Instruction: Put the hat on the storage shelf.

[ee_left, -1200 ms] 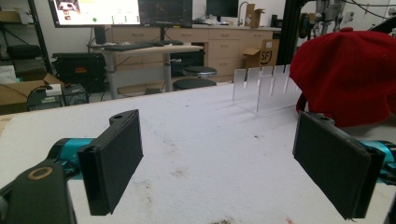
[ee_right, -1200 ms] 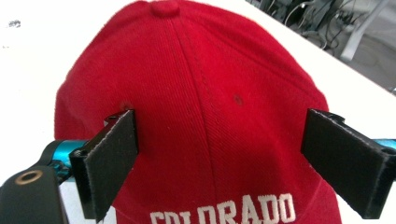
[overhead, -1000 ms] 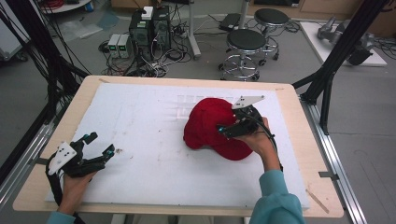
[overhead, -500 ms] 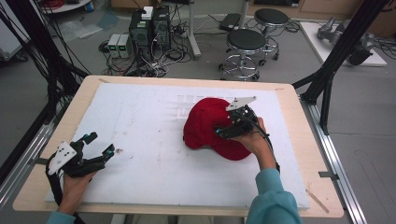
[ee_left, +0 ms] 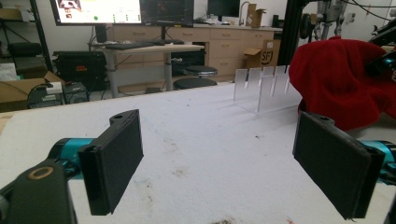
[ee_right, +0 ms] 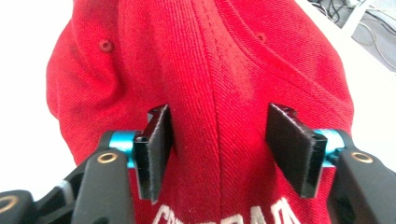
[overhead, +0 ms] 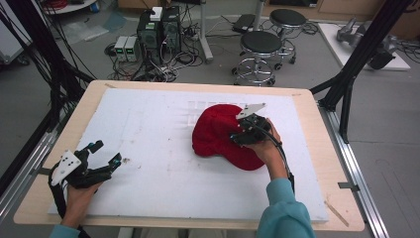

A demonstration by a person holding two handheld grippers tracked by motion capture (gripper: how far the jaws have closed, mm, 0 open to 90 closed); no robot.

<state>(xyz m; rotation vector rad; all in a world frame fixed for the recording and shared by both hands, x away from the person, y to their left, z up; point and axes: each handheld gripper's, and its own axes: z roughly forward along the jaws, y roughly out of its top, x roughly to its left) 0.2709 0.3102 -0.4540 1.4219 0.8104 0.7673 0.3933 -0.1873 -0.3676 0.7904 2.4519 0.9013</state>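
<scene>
Item: red cap (overhead: 220, 136), lying crown-up right of centre on the white counter (overhead: 148, 148).
Handling: judged light, soft twill; the crown will likely crumple and bunch under pressure, not slippery, not fragile. The stiffer front panel above the white lettering, or the brim, looks the best hold.
Right gripper (ee_right: 219, 149): reaching over the cap from the near side, angled down, its fingers (ee_right: 156, 144) half-spread, having just been closing, straddling the front seam; whether they are touching the cloth is unclear.
Left gripper (ee_left: 233, 168): resting low at the near left corner, well apart from the cap, fingers (ee_left: 114, 163) spread wide, holding nothing.
</scene>
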